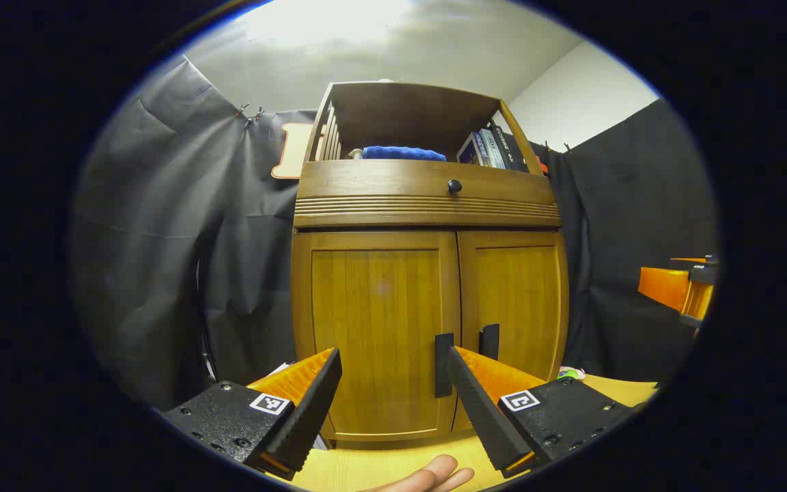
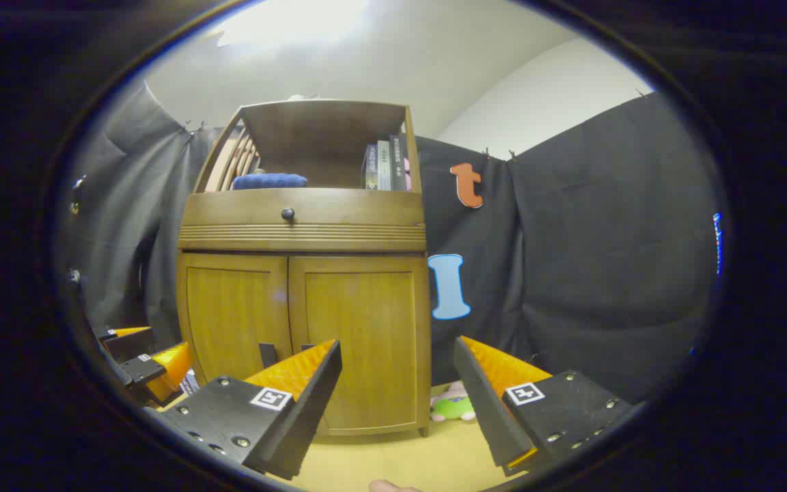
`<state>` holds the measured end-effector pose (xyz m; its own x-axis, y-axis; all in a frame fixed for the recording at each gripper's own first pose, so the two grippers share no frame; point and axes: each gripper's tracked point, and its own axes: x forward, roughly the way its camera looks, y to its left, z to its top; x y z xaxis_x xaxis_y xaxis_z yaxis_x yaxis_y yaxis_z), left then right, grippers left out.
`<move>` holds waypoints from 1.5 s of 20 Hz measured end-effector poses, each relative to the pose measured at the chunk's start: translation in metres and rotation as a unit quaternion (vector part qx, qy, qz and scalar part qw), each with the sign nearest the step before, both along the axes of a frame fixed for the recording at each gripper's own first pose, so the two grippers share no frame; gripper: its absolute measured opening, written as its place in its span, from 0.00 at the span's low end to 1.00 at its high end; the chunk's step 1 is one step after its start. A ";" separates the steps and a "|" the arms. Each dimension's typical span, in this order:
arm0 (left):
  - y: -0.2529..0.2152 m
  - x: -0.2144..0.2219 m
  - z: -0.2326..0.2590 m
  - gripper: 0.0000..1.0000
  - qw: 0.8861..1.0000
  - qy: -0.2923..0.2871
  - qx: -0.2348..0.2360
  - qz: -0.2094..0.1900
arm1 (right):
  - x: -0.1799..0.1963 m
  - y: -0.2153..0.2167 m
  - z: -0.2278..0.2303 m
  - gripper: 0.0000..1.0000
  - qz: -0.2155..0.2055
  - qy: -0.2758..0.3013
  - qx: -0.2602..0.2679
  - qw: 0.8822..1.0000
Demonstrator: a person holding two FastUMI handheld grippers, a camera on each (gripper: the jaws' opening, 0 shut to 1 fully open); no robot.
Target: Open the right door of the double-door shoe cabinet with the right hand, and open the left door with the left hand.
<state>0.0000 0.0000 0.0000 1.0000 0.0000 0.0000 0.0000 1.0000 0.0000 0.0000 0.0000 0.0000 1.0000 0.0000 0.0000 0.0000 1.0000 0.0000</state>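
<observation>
Left gripper view: left claw (image 1: pixel 393 396) spread wide, aimed at the shoe cabinet (image 1: pixel 427 273) ahead, both doors shut, left door (image 1: pixel 380 328) handle (image 1: pixel 443 365) just past its fingers. Right claw (image 2: pixel 397 403) gapes too, facing the right door (image 2: pixel 359 342). Green toy (image 2: pixel 453 406), I think, sits beside the cabinet on the yellow surface (image 2: pixel 393 458).
</observation>
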 end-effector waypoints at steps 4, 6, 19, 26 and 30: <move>0.004 -0.004 0.006 0.98 1.000 -0.010 -0.002 -0.010 | 0.000 0.009 -0.004 0.98 0.008 0.002 -0.009 1.000; 0.010 -0.006 0.009 0.97 1.000 -0.017 -0.003 -0.012 | 0.005 0.011 -0.003 0.93 0.000 -0.001 -0.015 1.000; 0.025 -0.002 0.003 0.97 1.000 -0.002 -0.013 -0.015 | 0.067 0.035 -0.026 0.98 0.011 0.014 -0.019 1.000; 0.031 0.009 -0.009 0.97 1.000 0.017 -0.013 -0.011 | 0.126 0.083 -0.088 1.00 0.070 0.079 -0.032 0.994; 0.030 0.015 -0.015 0.97 0.999 0.029 -0.014 -0.017 | 0.145 0.112 -0.119 0.94 0.099 0.102 -0.037 0.989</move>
<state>0.0146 0.0299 -0.0148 0.9978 -0.0349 -0.0570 0.0333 0.9990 -0.0299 0.1450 0.1122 -0.1185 0.9595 0.1883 -0.2097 -0.2034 0.9777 -0.0527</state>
